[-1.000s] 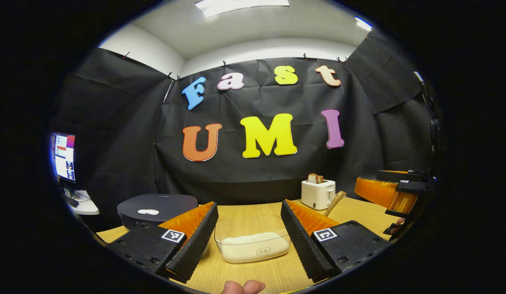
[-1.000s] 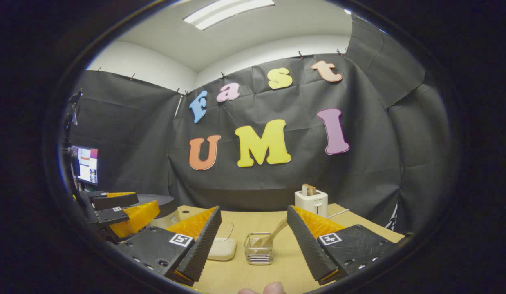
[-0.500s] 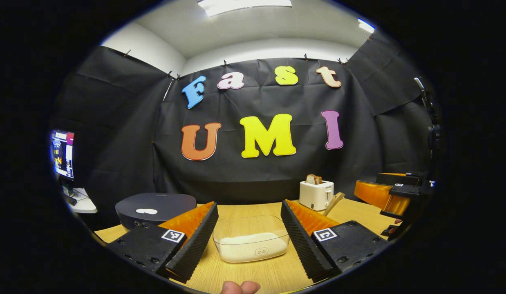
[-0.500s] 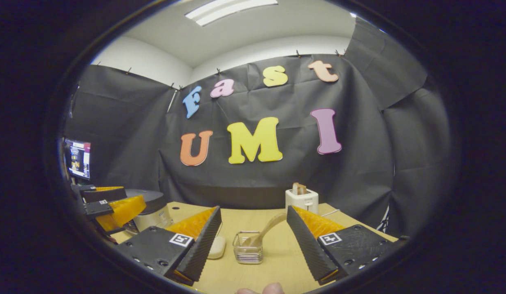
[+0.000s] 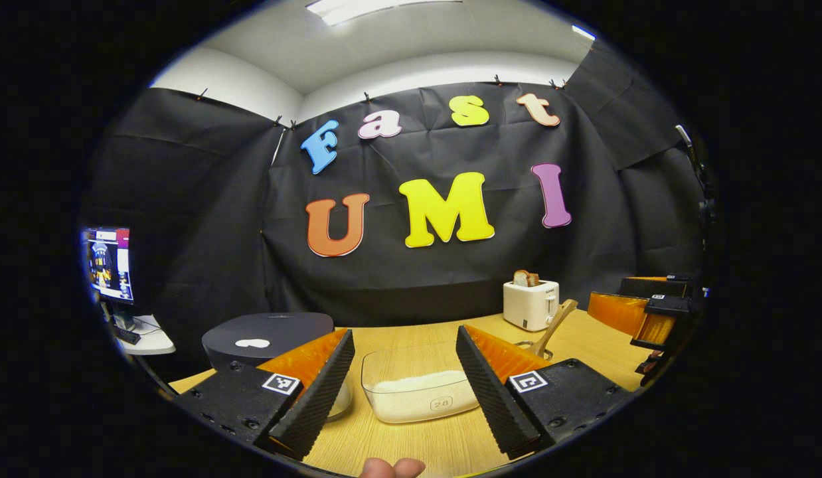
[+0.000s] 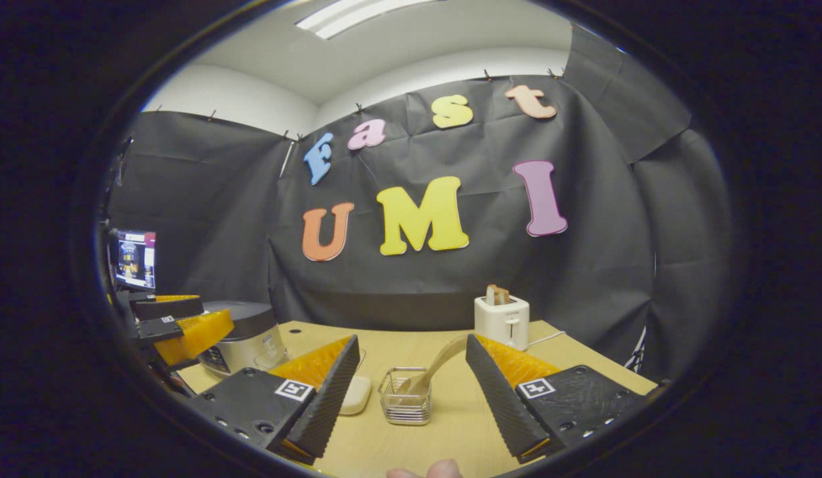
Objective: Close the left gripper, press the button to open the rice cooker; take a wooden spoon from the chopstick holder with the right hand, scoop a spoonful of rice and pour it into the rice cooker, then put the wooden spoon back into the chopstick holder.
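Note:
The dark-lidded rice cooker (image 5: 265,335) stands shut at the table's left, also seen as rice cooker (image 6: 242,342) in the right gripper view. A clear tub of white rice (image 5: 417,392) lies between the fingers of my open left gripper (image 5: 401,392), farther off and untouched. A wooden spoon (image 6: 434,368) leans in the wire chopstick holder (image 6: 404,405), ahead of my open right gripper (image 6: 411,398). The spoon handle (image 5: 554,325) pokes up in the left gripper view. The other gripper (image 5: 640,309) shows at the right edge there, and the left gripper (image 6: 178,325) at the left edge of the right gripper view.
A white toaster (image 5: 530,302) with bread stands at the back of the wooden table (image 5: 411,332). A monitor (image 5: 109,262) glows on a side desk at far left. A fingertip (image 5: 391,468) shows at the bottom edge.
Both views have shifted slightly: the rice tub and holder sit a little more to the right, and the rice cooker's side shows more in the right gripper view. Both grippers stay open.

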### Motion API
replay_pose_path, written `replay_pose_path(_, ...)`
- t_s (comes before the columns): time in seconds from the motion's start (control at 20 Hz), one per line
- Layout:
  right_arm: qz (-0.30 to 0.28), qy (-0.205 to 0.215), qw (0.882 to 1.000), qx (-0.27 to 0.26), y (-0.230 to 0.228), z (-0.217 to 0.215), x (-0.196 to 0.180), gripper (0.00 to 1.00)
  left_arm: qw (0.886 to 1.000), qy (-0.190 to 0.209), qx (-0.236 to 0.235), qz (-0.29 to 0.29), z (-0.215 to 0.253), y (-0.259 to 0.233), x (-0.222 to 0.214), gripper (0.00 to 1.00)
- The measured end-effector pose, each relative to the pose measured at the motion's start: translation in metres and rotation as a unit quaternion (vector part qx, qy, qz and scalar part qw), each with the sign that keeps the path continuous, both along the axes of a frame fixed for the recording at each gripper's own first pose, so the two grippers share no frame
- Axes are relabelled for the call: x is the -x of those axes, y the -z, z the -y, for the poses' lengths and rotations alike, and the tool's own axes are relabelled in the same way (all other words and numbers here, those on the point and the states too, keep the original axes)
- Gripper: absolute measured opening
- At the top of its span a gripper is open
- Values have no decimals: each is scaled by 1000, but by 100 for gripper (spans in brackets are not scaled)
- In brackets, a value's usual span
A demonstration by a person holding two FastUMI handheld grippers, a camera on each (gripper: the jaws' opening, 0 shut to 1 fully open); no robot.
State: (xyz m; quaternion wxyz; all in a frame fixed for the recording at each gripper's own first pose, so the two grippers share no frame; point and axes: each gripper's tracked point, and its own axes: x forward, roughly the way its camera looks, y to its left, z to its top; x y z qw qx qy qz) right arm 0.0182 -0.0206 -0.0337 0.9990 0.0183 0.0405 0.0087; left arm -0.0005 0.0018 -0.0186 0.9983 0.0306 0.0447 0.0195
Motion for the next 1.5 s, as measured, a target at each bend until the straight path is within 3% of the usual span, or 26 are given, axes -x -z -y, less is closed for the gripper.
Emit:
replay_pose_path(0.2,-16,-7,1000,-23,11,16,-9,96,998,-38,30,-26,-27,10,3,98)
replay_pose_path(0.25,-15,-7,1000,-26,12,20,-10,92,997,-46,43,-37,-39,11,4,98)
replay_pose_path(0.4,-9,-10,1000,-23,13,27,-16,96,993,-79,65,-62,-84,2,4,98)
replay_pose_path(0.5,-2,-13,1000,-14,12,30,-19,100,989,-109,51,-85,-121,0,1,98)
replay_pose_path(0.6,6,-16,1000,-3,9,30,-21,96,984,-131,41,-114,-148,0,-3,99)
replay_pose_path(0.85,6,-30,999,7,13,30,-26,95,973,-137,26,-186,-185,5,-22,94)
replay_pose_path(0.9,5,-30,999,8,14,31,-27,96,970,-128,35,-202,-185,8,-27,91)
replay_pose_path(0.95,3,-30,1000,8,15,33,-28,96,967,-124,46,-219,-185,13,-31,78)
replay_pose_path(1.0,2,-29,1000,7,18,34,-29,92,961,-124,55,-239,-186,18,-32,73)
replay_pose_path(1.05,2,-27,1000,7,19,36,-30,92,956,-123,65,-257,-188,22,-33,61)
replay_pose_path(1.15,0,-25,1000,1,20,39,-32,96,949,-125,70,-282,-191,24,-37,45)
replay_pose_path(1.35,-3,-23,1000,-11,21,42,-35,92,939,-120,72,-314,-192,32,-42,24)
replay_pose_path(1.4,-3,-24,1000,-12,22,43,-36,96,935,-123,75,-323,-194,36,-39,20)
replay_pose_path(1.5,1,-23,1000,-16,21,43,-36,92,931,-144,83,-326,-201,39,-38,13)
